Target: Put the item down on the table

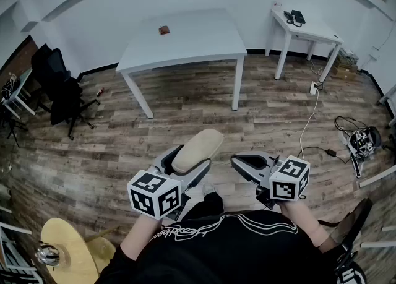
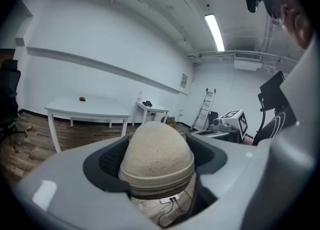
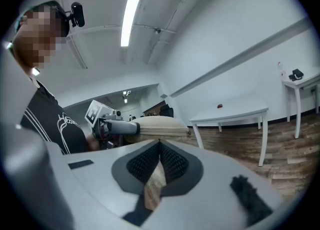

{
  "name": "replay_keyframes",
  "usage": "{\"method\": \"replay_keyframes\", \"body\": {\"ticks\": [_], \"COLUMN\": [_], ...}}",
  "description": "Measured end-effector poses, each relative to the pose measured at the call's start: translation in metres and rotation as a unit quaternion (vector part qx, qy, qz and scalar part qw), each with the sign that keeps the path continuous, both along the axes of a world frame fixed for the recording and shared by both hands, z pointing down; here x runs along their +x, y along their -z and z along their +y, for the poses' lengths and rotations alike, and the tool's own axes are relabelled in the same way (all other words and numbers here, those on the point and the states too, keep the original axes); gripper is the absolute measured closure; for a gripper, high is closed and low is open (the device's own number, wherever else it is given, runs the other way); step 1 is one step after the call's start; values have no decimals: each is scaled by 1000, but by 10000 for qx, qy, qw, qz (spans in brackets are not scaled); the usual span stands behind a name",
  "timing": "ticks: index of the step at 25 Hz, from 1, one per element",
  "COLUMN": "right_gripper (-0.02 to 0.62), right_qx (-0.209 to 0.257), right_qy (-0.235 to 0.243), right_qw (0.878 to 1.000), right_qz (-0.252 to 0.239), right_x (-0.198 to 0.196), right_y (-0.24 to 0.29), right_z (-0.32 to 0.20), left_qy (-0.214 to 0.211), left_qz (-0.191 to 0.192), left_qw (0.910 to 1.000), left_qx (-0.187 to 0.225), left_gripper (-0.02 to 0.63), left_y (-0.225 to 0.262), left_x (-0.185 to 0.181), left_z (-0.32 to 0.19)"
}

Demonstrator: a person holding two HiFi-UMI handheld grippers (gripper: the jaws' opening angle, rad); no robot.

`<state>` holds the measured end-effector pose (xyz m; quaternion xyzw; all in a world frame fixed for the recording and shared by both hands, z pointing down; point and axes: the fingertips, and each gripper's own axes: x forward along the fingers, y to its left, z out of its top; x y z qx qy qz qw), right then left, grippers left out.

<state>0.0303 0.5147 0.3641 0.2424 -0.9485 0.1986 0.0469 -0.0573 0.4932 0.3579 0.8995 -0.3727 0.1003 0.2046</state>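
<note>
A beige, dome-shaped felt hat [image 1: 197, 150] with a darker band sits between the jaws of my left gripper [image 1: 190, 164], which is shut on it. In the left gripper view the hat [image 2: 157, 158] fills the gap, both pads pressing its sides. My right gripper [image 1: 239, 161] hovers beside it over the wooden floor, shut with nothing in it; its pads [image 3: 172, 161] meet at the tips. From the right gripper view the hat [image 3: 159, 125] shows side-on. The large white table [image 1: 185, 38] stands well ahead, carrying a small brown object [image 1: 164, 30].
A smaller white desk [image 1: 309, 28] with a dark phone stands at the back right. Black office chairs [image 1: 59, 85] are at the left. Cables and a device [image 1: 359, 140] lie on the floor at the right. A round yellow table [image 1: 68, 249] is near my left side.
</note>
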Motion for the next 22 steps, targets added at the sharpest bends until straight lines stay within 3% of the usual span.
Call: {"method": "replay_keyframes", "body": {"ticks": [7,17,22], "right_gripper": [586,586,586], "right_qx": [-131,-386,-394], "right_qy": [1,-112,-200], "right_qw": [9999,9988,9985], "right_qz": [66,293,316], "right_x": [-26,-75,-85], "right_y": [-28,-40,-41], "right_z": [-107,-344,-427], "left_qy": [51,61,-21], "left_qz": [89,77,-4], "left_qw": [9999,9999,10000], "left_qx": [-40,-122,-93], "left_gripper": [239,238,236], "left_y": [-25,-39,-38], "left_x": [-27,-82,-96], "left_z": [-108,-348,-436]}}
